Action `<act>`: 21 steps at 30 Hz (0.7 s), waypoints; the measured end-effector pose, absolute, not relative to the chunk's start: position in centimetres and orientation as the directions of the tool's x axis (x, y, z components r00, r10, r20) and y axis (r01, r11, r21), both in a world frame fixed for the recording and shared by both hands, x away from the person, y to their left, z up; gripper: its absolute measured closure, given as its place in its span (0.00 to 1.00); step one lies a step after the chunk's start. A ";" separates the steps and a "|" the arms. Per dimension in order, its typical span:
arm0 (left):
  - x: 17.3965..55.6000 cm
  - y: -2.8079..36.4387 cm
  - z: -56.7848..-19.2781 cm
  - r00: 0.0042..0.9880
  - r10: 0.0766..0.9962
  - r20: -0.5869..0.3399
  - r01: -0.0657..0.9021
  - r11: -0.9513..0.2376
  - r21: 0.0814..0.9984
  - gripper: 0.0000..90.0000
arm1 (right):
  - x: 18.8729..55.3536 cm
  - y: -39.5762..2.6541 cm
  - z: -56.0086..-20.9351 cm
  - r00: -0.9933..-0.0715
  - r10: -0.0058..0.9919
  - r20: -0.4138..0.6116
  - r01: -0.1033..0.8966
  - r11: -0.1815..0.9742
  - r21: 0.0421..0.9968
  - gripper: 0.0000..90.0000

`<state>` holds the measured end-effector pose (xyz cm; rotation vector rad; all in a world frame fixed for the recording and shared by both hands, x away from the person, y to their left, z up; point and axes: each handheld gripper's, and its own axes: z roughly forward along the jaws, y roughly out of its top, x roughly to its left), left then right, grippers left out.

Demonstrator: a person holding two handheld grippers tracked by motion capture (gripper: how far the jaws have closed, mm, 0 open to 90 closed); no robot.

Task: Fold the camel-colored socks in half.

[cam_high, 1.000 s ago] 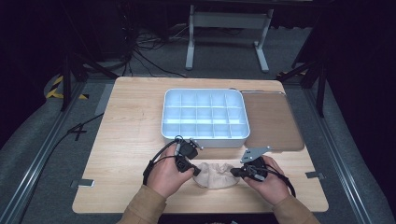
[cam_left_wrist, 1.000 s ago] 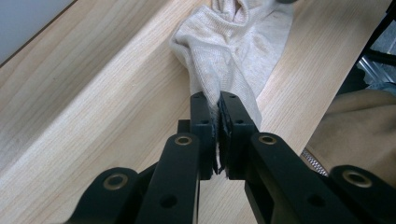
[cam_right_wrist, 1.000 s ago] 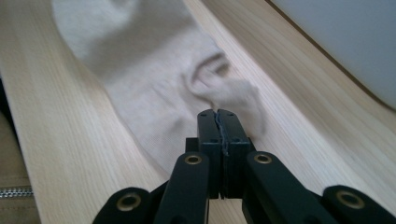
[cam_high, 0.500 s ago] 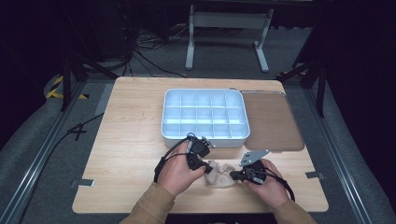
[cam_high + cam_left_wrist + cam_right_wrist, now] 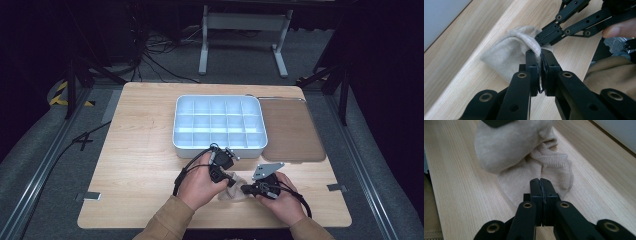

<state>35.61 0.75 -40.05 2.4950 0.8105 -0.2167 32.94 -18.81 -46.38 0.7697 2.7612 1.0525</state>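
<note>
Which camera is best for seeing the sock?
The right gripper view: the crumpled beige knitted sock lies spread across it. The left gripper view catches one fold pinched in the left claw. The high view shows it small between hands.

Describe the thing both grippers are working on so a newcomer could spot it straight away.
Start at the white divided tray in the middle of the wooden table. Just in front of it, between the person's two hands, lies a beige sock, bunched up. It is the one soft fabric item there, pinched by the left gripper and the right gripper.
</note>
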 end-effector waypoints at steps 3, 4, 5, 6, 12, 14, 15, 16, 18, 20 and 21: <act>35.6 0.4 -40.2 0.812 0.506 -0.291 0.584 -0.700 0.411 0.95 | 32.9 -18.8 -46.4 -0.870 0.485 0.090 0.422 0.637 0.645 1.00; 35.7 0.2 -40.4 0.815 0.504 -0.288 0.580 -0.705 0.408 0.95 | 32.9 -18.8 -46.4 -0.871 0.483 0.087 0.419 0.639 0.646 1.00; 35.7 0.0 -40.4 0.811 0.509 -0.288 0.585 -0.704 0.403 0.95 | 32.9 -18.8 -46.4 -0.872 0.482 0.085 0.416 0.639 0.647 1.00; 35.8 -0.1 -40.6 0.813 0.505 -0.289 0.582 -0.706 0.404 0.95 | 32.9 -18.8 -46.4 -0.872 0.483 0.087 0.417 0.637 0.648 1.00; 35.8 -0.7 -41.2 0.808 0.510 -0.294 0.589 -0.710 0.387 0.95 | 32.9 -18.9 -46.4 -0.872 0.481 0.088 0.416 0.634 0.652 1.00; 35.8 -0.9 -41.4 0.811 0.509 -0.290 0.585 -0.710 0.392 0.95 | 32.8 -18.9 -46.5 -0.873 0.481 0.080 0.410 0.635 0.654 1.00; 35.8 -1.0 -41.5 0.809 0.510 -0.293 0.588 -0.706 0.394 0.94 | 32.8 -18.9 -46.4 -0.874 0.480 0.078 0.409 0.638 0.652 0.99; 35.9 -1.0 -41.6 0.813 0.508 -0.286 0.583 -0.709 0.396 0.94 | 32.7 -18.9 -46.4 -0.875 0.478 0.072 0.404 0.641 0.653 0.99; 35.9 -1.0 -41.7 0.809 0.516 -0.282 0.588 -0.704 0.400 0.94 | 32.7 -18.9 -46.3 -0.874 0.480 0.070 0.405 0.641 0.652 0.97; 36.0 -0.8 -41.7 0.809 0.519 -0.275 0.587 -0.702 0.403 0.94 | 32.6 -19.0 -46.2 -0.873 0.482 0.070 0.407 0.642 0.650 0.96; 36.1 -0.8 -41.7 0.808 0.522 -0.272 0.588 -0.698 0.408 0.94 | 32.5 -19.1 -46.1 -0.873 0.483 0.070 0.407 0.643 0.649 0.96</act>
